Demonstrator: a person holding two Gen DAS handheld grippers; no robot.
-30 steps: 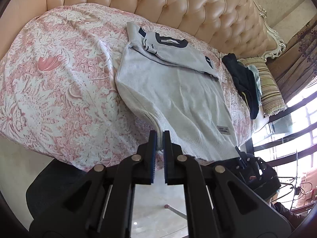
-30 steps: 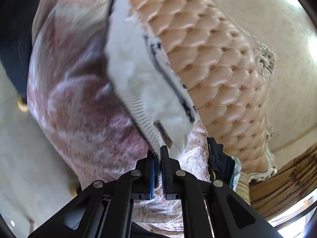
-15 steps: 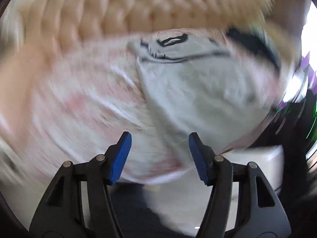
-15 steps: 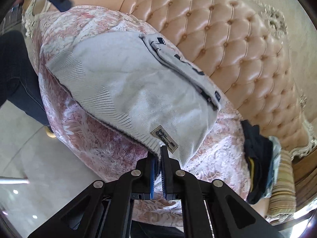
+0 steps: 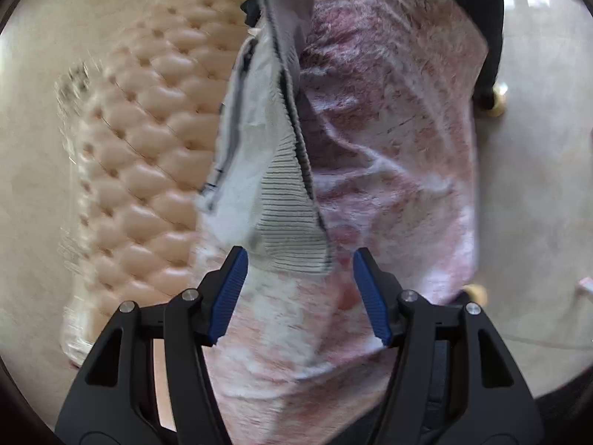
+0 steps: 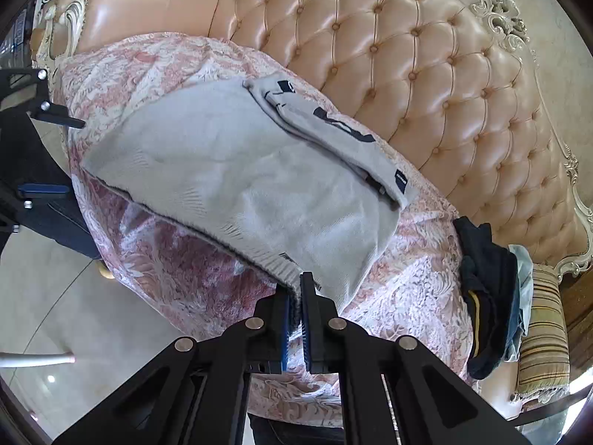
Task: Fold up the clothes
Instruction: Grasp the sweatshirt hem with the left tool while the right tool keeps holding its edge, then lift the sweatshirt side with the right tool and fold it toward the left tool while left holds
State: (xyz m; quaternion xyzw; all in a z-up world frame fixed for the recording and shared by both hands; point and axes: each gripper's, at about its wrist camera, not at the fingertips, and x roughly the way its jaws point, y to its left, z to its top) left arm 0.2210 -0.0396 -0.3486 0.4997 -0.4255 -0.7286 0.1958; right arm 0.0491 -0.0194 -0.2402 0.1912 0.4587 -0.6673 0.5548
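Left hand-held gripper (image 5: 298,274), seen in the left wrist view, has its blue-padded jaws spread wide and grips nothing; the ribbed hem of the grey sweater (image 5: 285,222) lies loose between the jaw tips, close to the left one. That sweater runs away from the camera over the pink floral bedspread (image 5: 389,148), with the tufted headboard (image 5: 148,148) along the left. This view is blurred by motion.

In the right wrist view, the right hand-held gripper (image 6: 295,296) has its jaws pressed together on the sweater's (image 6: 229,185) near hem. The sweater lies spread flat across the bedspread (image 6: 407,289), with a part bearing dark markings folded along its far side, near the headboard (image 6: 426,66). A pile of dark clothes (image 6: 485,278) sits to the right, apart from the sweater, with a striped cushion (image 6: 545,326) beyond it. The left gripper shows at the left edge.
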